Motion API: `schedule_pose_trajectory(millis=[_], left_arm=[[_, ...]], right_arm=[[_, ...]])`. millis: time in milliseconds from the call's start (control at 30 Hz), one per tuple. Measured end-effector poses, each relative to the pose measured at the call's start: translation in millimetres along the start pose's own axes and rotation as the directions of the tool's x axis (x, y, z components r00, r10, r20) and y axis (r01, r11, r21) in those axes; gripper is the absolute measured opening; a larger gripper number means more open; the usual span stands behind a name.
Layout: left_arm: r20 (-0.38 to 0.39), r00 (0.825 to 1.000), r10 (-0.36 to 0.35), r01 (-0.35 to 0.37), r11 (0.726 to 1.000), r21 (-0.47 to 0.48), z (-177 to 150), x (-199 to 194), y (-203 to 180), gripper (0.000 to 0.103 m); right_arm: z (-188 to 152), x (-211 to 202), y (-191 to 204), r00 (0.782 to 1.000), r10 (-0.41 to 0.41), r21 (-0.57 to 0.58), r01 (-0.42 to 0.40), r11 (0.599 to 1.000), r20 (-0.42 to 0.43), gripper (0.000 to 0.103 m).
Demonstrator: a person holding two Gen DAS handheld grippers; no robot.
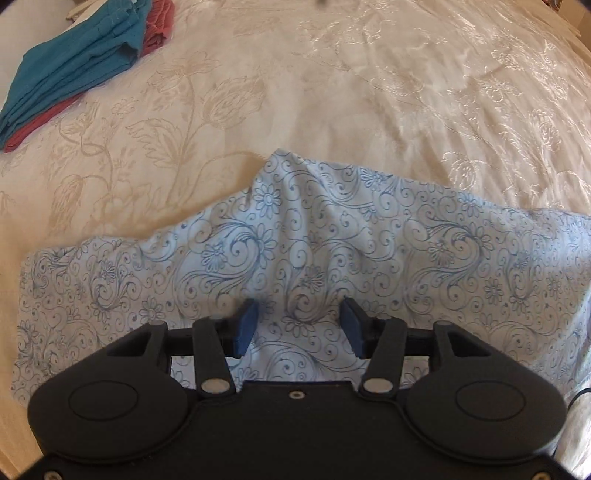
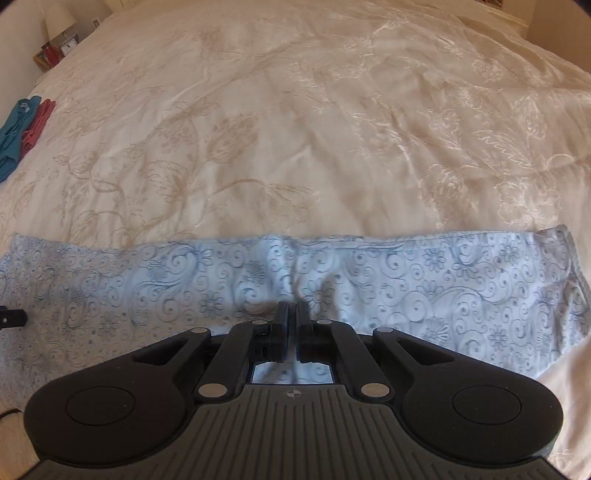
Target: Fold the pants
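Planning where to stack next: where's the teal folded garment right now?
The teal folded garment lies at the left wrist view's upper left on the cream bedspread, atop a red garment.

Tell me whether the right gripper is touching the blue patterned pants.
Touching. In the right wrist view the right gripper has its jaws closed together on a pinched ridge of the blue patterned pants, with the cloth puckering up toward the fingertips.

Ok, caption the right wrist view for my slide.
Right gripper shut on light blue floral pants spread across a cream bedspread.
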State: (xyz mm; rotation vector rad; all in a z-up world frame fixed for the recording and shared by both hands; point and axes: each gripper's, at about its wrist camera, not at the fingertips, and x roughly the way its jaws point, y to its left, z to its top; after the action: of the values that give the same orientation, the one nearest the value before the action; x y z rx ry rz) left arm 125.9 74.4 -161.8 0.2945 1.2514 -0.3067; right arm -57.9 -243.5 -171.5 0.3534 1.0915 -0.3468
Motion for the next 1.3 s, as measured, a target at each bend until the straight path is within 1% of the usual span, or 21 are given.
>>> schedule_pose_trajectory(millis=[67,100,167,200,267,333,400,467,533,600,667,767,800,833,900,967,1033,1167,1200,1233,1300], left_arm=[[-0.005,1.0,0.019,-0.019,0.999,-0.029,1,-3,6,0.058],[-0.004,0.999,0.045,-0.045,0.998,-0.046,1,-7,5,0.057],[0.02,0.996,0.084,-0.083,0.995,-0.059,1,-18,0,0.053],[0.045,0.996,0.083,-0.08,0.995,-0.062,1,-26,-7,0.053],[0.077,0.996,0.043,-0.038,0.997,-0.066,-3,-39,-20,0.053],[0.095,0.995,-0.015,0.02,0.999,-0.051,-10,-49,-44,0.054],[0.083,0.993,-0.08,0.081,0.997,-0.005,-18,-49,-69,0.055],[0.055,0.993,-0.107,0.105,0.994,0.043,-26,-44,-92,0.055],[-0.001,0.996,-0.094,0.093,0.991,0.098,-36,-35,-115,0.055],[-0.051,0.998,-0.044,0.05,0.989,0.137,-47,-25,-126,0.056],[-0.04,0.999,-0.012,0.018,0.988,0.153,-53,-24,-131,0.057],[-0.04,0.999,-0.011,0.016,0.993,0.117,-51,-30,-130,0.057],[-0.041,0.999,-0.013,0.017,0.996,0.092,-48,-31,-130,0.057],[-0.044,0.999,-0.012,0.015,0.997,0.07,-47,-31,-129,0.057],[-0.048,0.999,-0.005,0.007,0.999,0.033,-46,-30,-127,0.057],[-0.048,0.999,0.008,-0.008,1.0,0.017,-47,-31,-128,0.057],[-0.048,0.999,0.026,-0.025,0.999,0.023,-48,-31,-132,0.057],[-0.042,0.998,0.05,-0.048,0.998,0.033,-49,-31,-137,0.057],[-0.042,0.998,0.053,-0.052,0.998,0.029,-50,-32,-140,0.057],[-0.042,0.997,0.057,-0.056,0.998,0.024,-50,-34,-139,0.057],[-0.046,0.996,0.072,-0.072,0.997,0.019,-50,-37,-139,0.057]], right_arm=[[0,-3,-20,1.0,-0.018,0.021,0.017,1.0,0.002,0.002],[0,-6,-27,1.0,-0.021,0.023,0.021,1.0,0.004,0.002],[-1,-16,-33,1.0,-0.023,0.011,0.023,1.0,0.016,0.003],[-4,-23,-34,1.0,-0.01,-0.006,0.01,1.0,0.028,0.003],[-10,-32,-33,0.999,0.025,-0.034,-0.024,0.999,0.033,0.003],[-21,-36,-32,0.999,0.045,-0.054,-0.044,0.998,0.016,0.003],[-32,-34,-35,0.999,0.037,-0.059,-0.038,0.998,-0.008,0.003],[-43,-34,-44,0.999,0.024,-0.05,-0.025,0.998,-0.028,0.004],[-49,-39,-57,0.999,0.017,-0.041,-0.019,0.999,-0.041,0.004],[-51,-45,-70,0.998,0.011,-0.039,-0.014,0.999,-0.055,0.004],[-50,-55,-85,0.998,-0.001,-0.037,-0.002,0.999,-0.062,0.004],[-40,-77,-116,1.0,0.007,-0.004,-0.007,1.0,0.015,0.005],[-34,-82,-127,0.999,-0.001,0.005,0.0,1.0,0.044,0.007],[-29,-85,-137,0.998,-0.016,0.009,0.015,1.0,0.066,0.02],[-19,-86,-155,0.993,-0.048,0.002,0.048,0.999,0.108,0.033],[-8,-80,-175,0.99,-0.065,-0.023,0.068,0.997,0.127,0.033],[0,-70,-190,0.992,-0.068,-0.04,0.073,0.997,0.104,0.033],[6,-41,-215,1.0,0.026,-0.035,-0.026,0.999,0.001,0.034],[7,-36,-219,0.999,0.05,-0.035,-0.05,0.998,-0.018,0.034],[5,-31,-221,0.995,0.092,-0.037,-0.093,0.995,-0.041,0.034],[4,-24,-225,0.985,0.161,-0.04,-0.163,0.986,-0.058,0.034]])
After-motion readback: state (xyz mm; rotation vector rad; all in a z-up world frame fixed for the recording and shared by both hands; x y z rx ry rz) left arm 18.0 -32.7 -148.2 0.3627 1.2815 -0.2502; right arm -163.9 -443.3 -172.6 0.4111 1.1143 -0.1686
